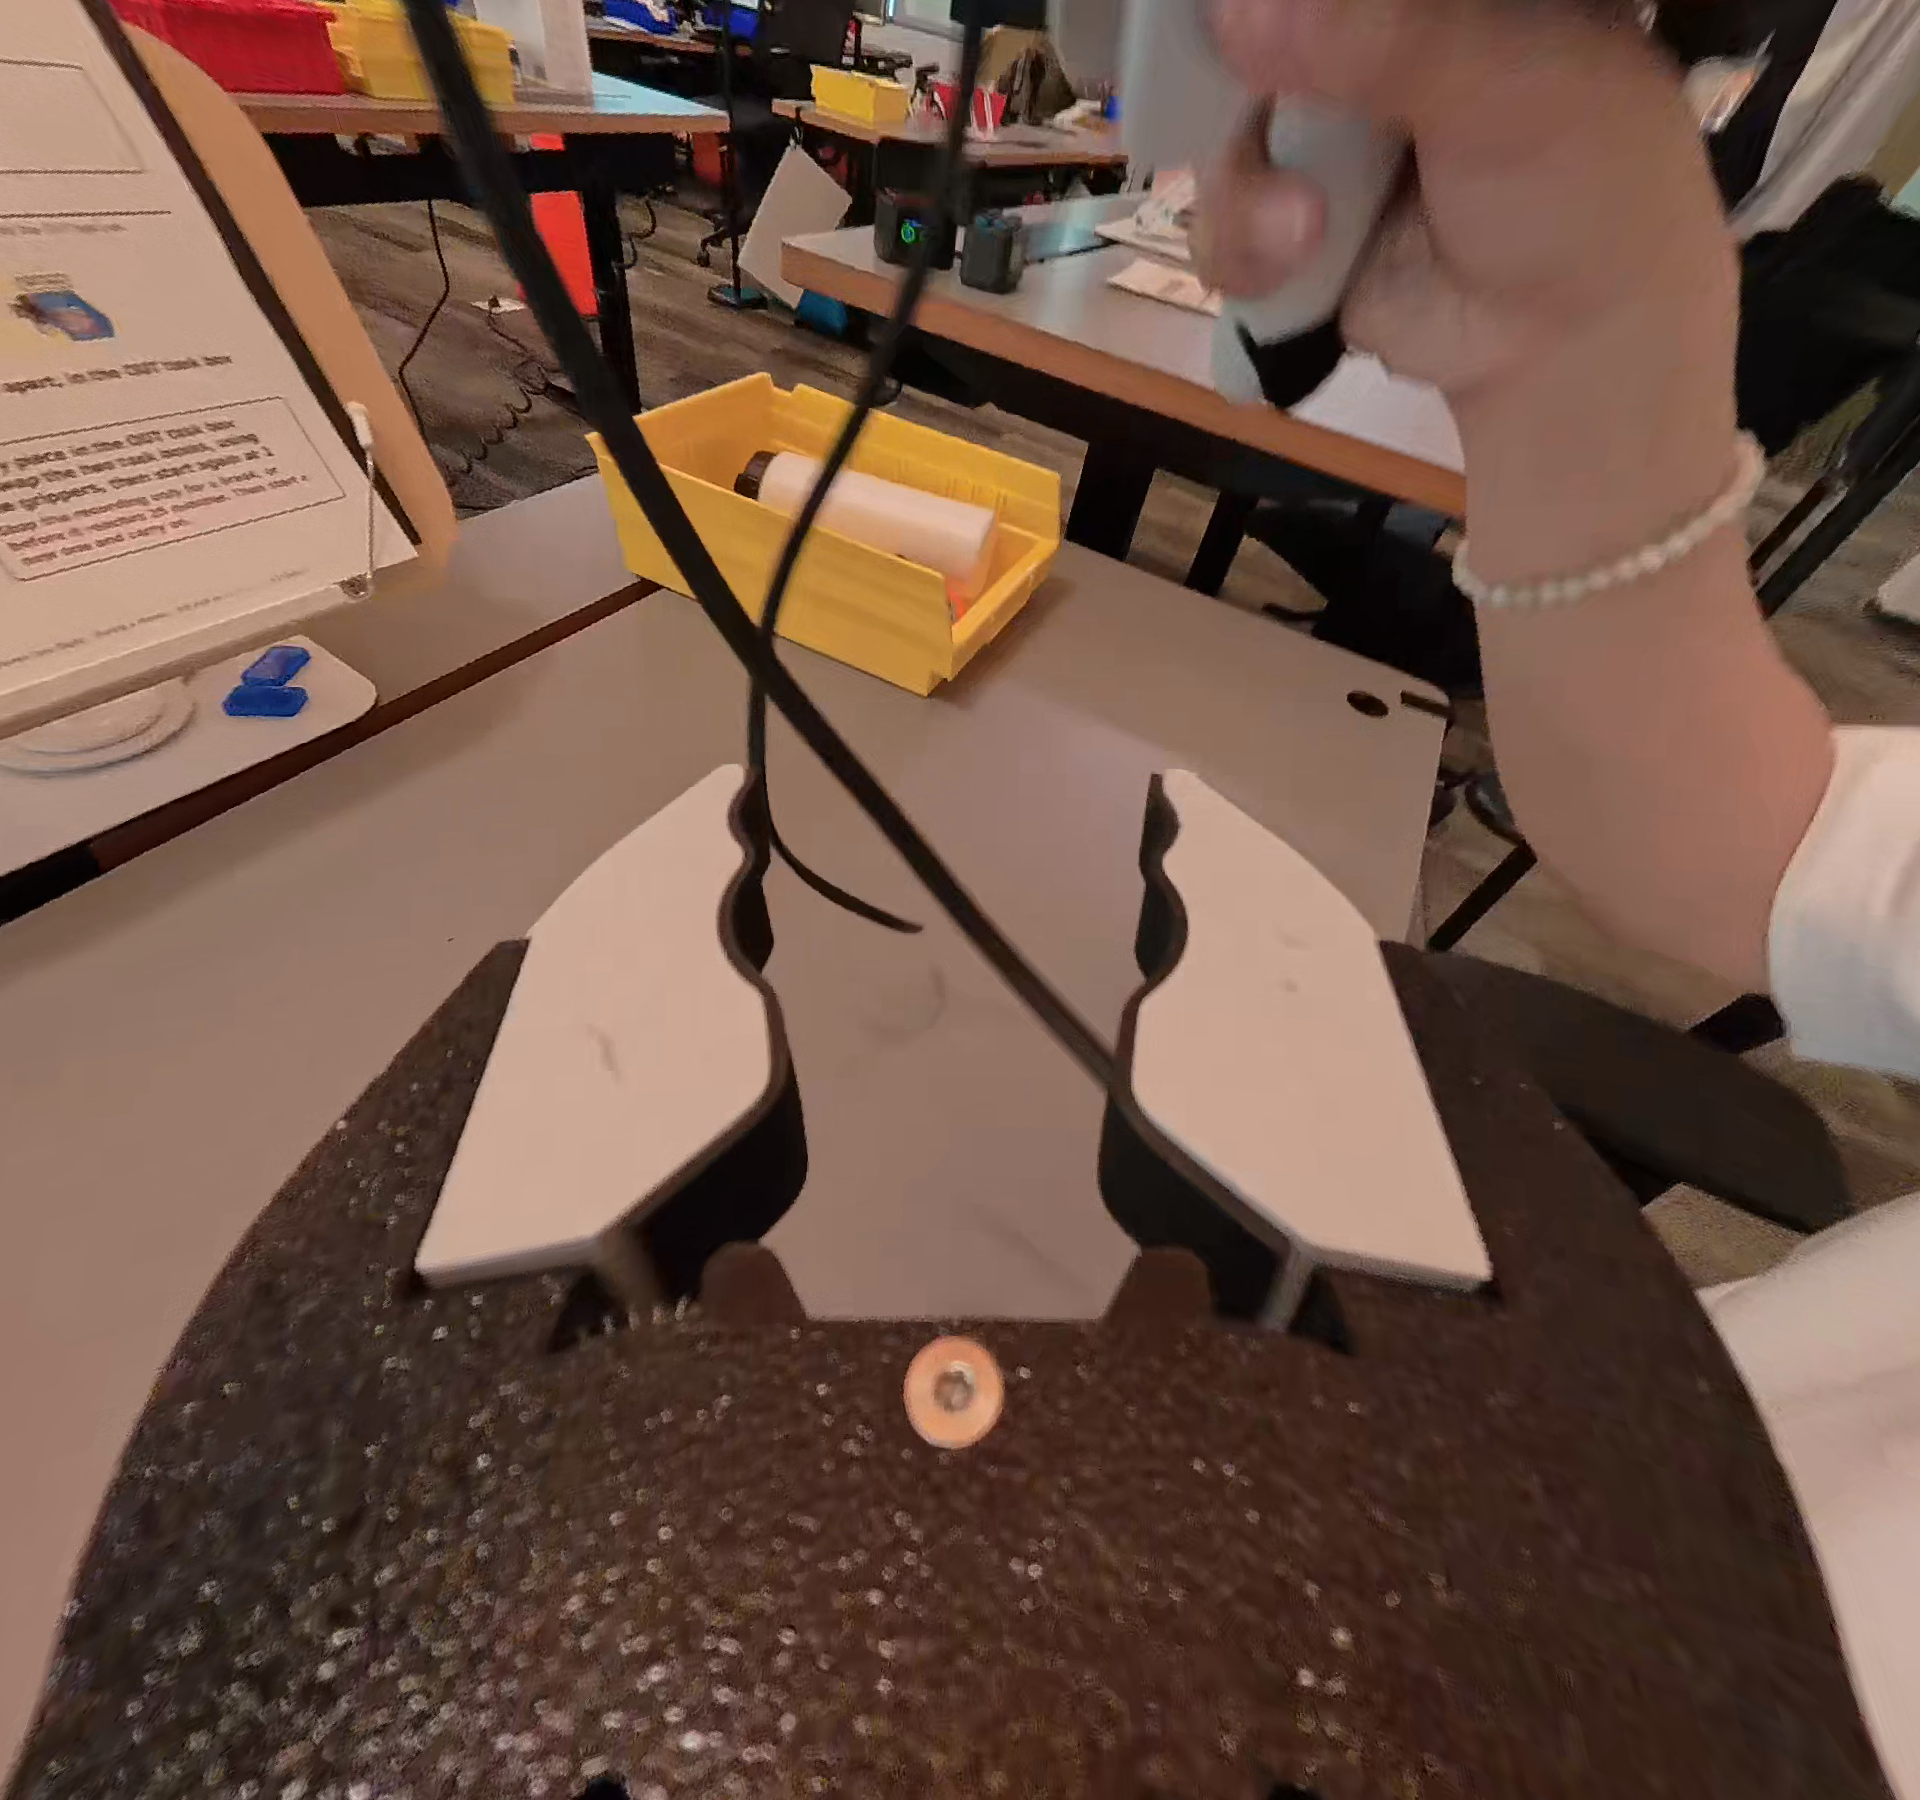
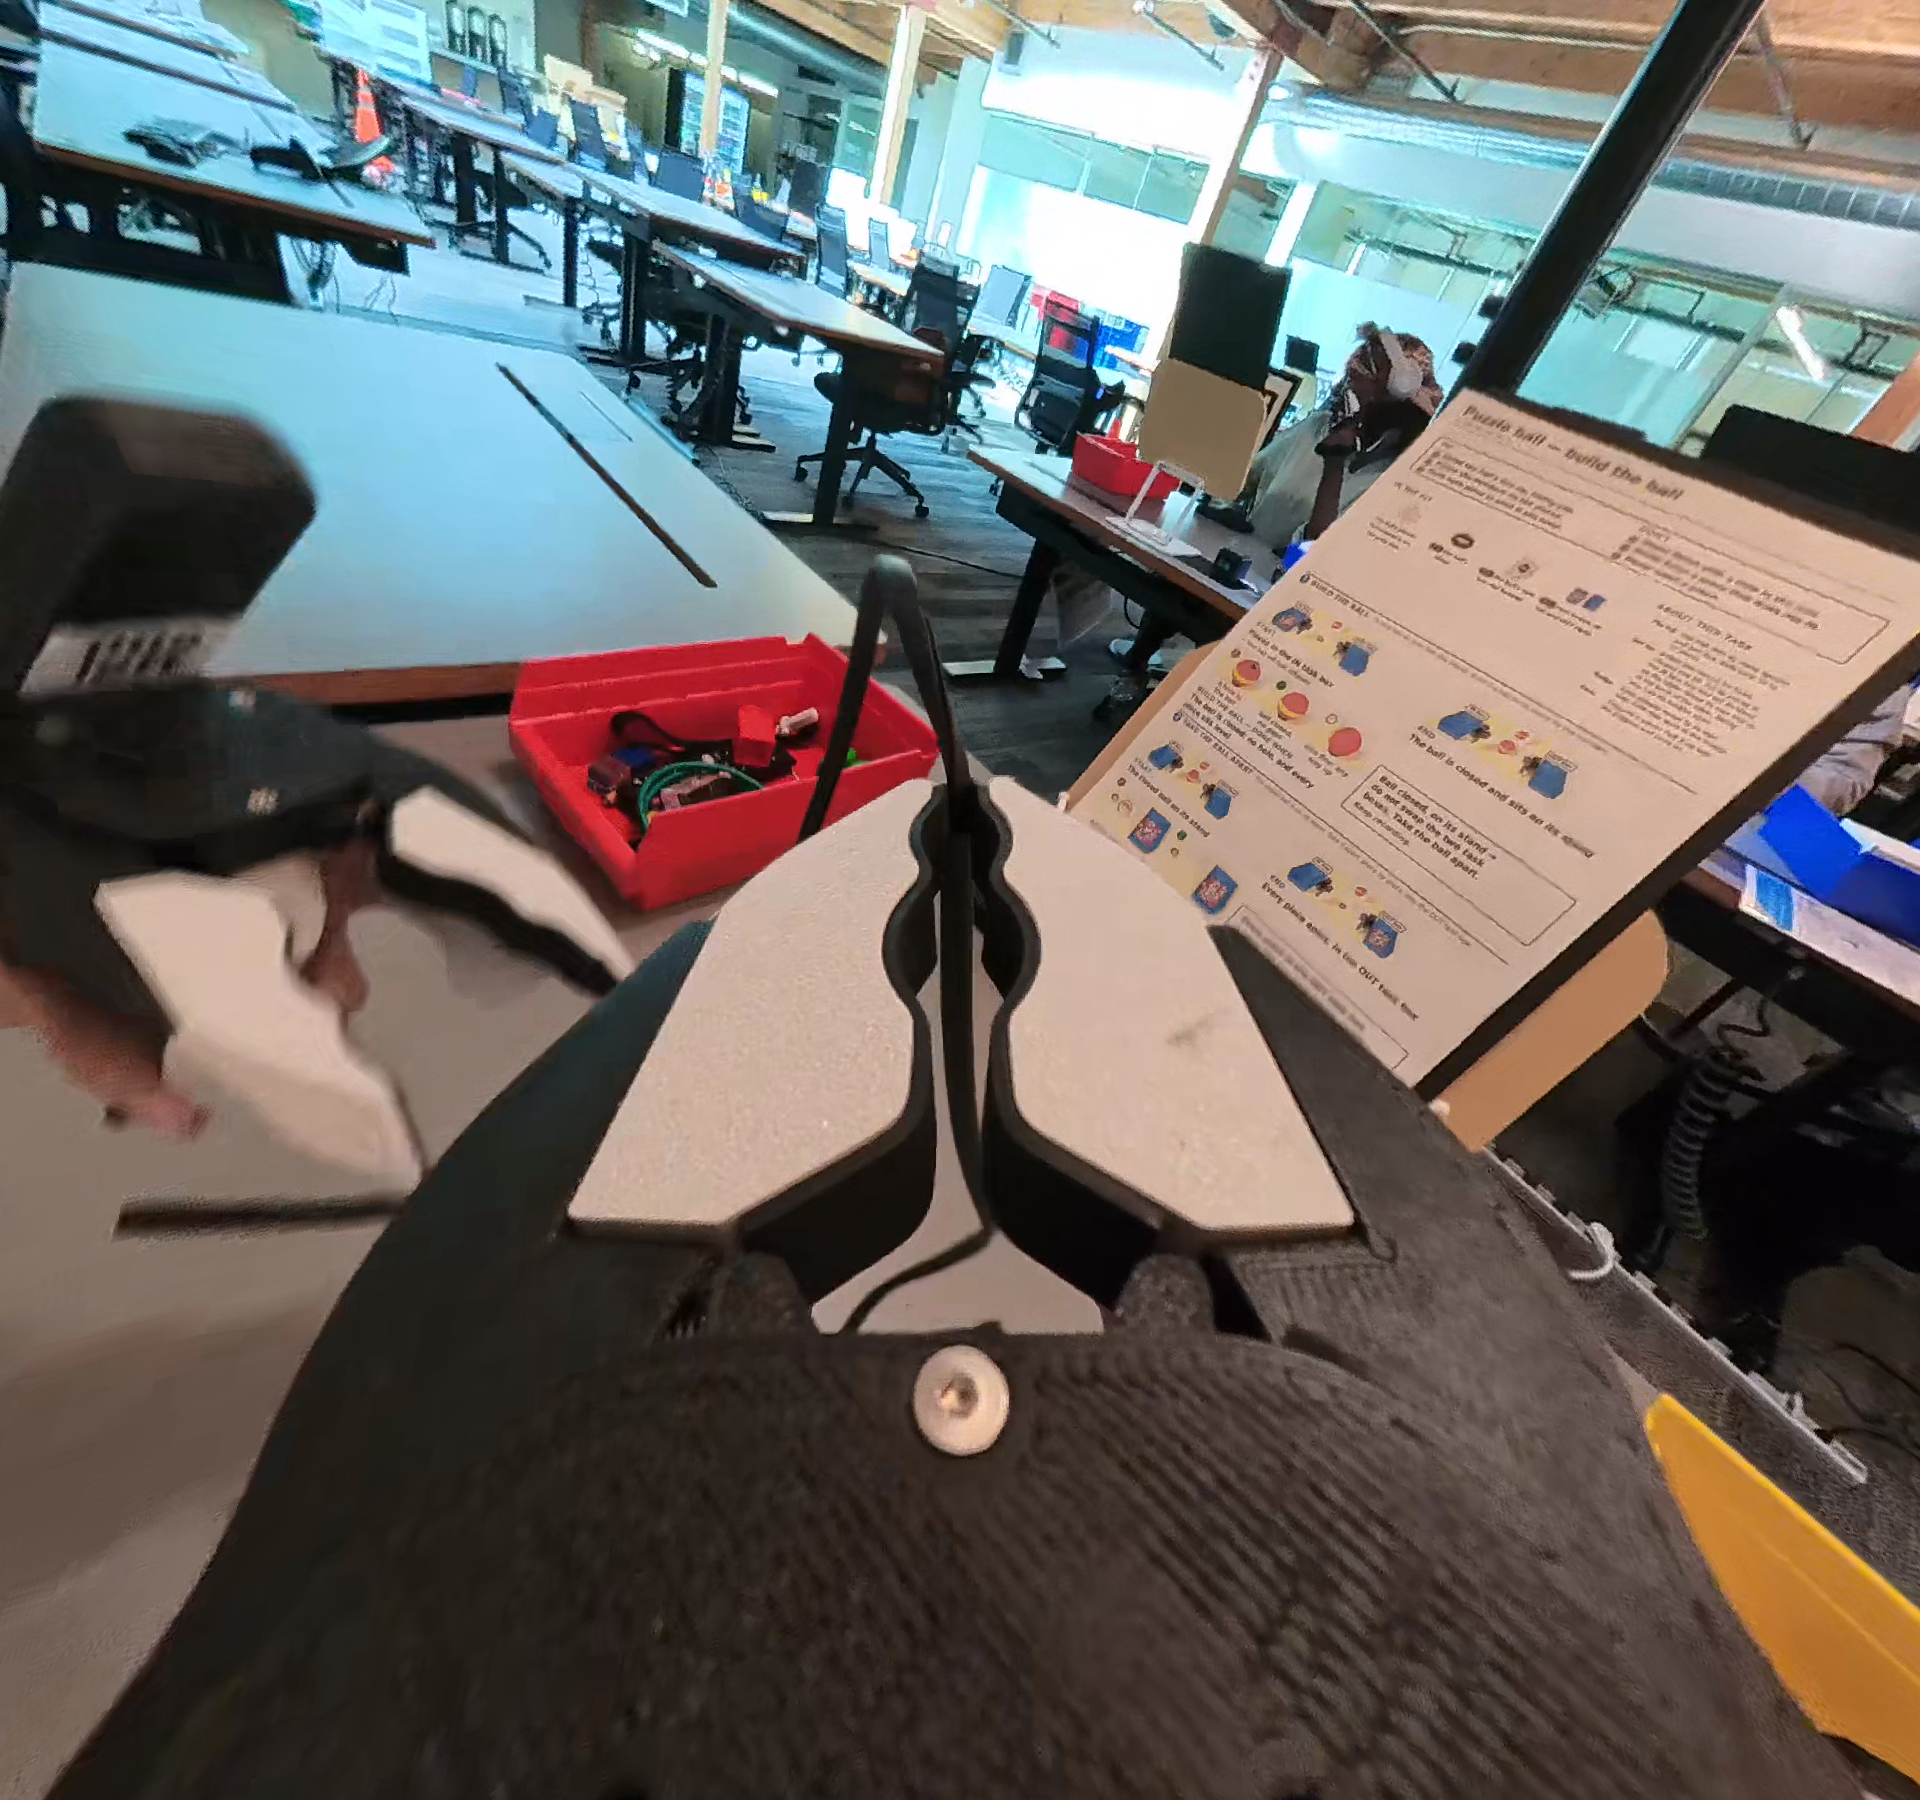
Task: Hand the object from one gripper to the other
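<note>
We are clamping the black cable tie (image 2: 961, 929) with the right gripper (image 2: 958, 815), whose jaws are closing right down on the strap so that it is running up through the narrow slot between the pads. Above the tips the tie is bending over into a loop, and a loose end is trailing out below the pads. Holding it upright this way is keeping the long free part out in the air where the other tool can reach it.

We are keeping the left gripper (image 1: 951, 794) spread wide and gripping nothing. In its own view the tie (image 1: 831, 774) is crossing the gap between the pads, one strand passing close along the right pad (image 1: 1278, 1033); we cannot tell whether it is touching. The open jaws look placed to take the strap, so we judge the handover as not yet made.

Farther out, the hand (image 1: 1475, 223) carrying the right gripper is blurring at the upper right. A yellow bin (image 1: 831, 545) holding a white cylinder (image 1: 883, 509) is sitting on the far part of the grey table (image 1: 260, 971). A red bin (image 2: 717, 774) of small parts is lying beyond the right gripper, with an instruction sheet (image 2: 1507, 711) leaning at the right.
</note>
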Demonstrator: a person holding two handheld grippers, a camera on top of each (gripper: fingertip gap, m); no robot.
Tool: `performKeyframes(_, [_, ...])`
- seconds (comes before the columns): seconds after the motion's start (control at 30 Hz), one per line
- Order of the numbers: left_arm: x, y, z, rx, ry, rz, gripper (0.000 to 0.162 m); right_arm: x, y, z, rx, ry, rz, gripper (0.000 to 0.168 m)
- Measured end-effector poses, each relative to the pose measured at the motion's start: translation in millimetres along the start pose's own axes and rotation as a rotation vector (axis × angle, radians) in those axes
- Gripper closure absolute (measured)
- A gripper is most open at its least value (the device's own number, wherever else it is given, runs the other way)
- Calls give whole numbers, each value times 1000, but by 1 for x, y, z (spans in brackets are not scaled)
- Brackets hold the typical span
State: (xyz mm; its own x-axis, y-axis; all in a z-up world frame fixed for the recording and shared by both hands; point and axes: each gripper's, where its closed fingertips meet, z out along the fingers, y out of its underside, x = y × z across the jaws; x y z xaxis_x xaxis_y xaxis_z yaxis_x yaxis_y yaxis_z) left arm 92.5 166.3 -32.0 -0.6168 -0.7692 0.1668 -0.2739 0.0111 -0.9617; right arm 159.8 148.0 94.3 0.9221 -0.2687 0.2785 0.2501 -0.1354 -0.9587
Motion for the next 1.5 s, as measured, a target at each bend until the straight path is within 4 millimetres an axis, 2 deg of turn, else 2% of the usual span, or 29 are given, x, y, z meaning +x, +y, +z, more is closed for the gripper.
performKeyframes(0.1, [6, 19, 17, -36, -75, 76, 98, -1, -11, 7, 12, 3, 14, 165])
performKeyframes(0.23, [-13, 47, 37, -72, -260, 142, 96, -10, -22, 12, 19, 27, -36, 165])
performKeyframes(0.37, [-34, 70, 51, -58, -359, 106, 101, -16, -27, 15, 16, 20, -52, 165])
performKeyframes(0.5, [-73, 91, 48, -113, -542, 64, 105, -19, -33, 14, 28, 14, -48, 164])
performKeyframes(0.6, [-88, 99, 46, -122, -587, 22, 117, -19, -35, 12, 24, 19, -60, 165])
performKeyframes(0.7, [-94, 99, 50, -87, -585, 35, 150, -20, -37, 13, 32, 5, -47, 164])
performKeyframes(0.73, [-95, 97, 51, -71, -583, 40, 154, -20, -37, 13, 34, 4, -46, 164])
performKeyframes(0.77, [-93, 96, 54, -55, -566, 47, 155, -21, -37, 14, 36, 0, -43, 164])
performKeyframes(0.87, [-81, 99, 65, -55, -473, 23, 131, -24, -33, 16, 25, -9, -49, 165])
performKeyframes(0.93, [-75, 99, 70, -47, -437, 10, 126, -23, -31, 17, 15, -8, -54, 165])
performKeyframes(1.07, [-70, 98, 76, -26, -388, -17, 153, -22, -32, 15, 22, -12, -44, 165])
performKeyframes(1.2, [-65, 100, 81, -39, -338, -34, 159, -21, -30, 15, 22, -8, -42, 168])
performKeyframes(1.27, [-66, 101, 79, -54, -352, -8, 159, -16, -28, 13, 17, 18, -49, 164])
performKeyframes(1.33, [-64, 99, 73, -53, -351, 25, 159, -2, -21, 9, -6, 78, -67, 165])
performKeyframes(1.5, [-63, 76, 46, -36, -369, 83, 159, 35, 21, -2, -116, 168, -19, 164])
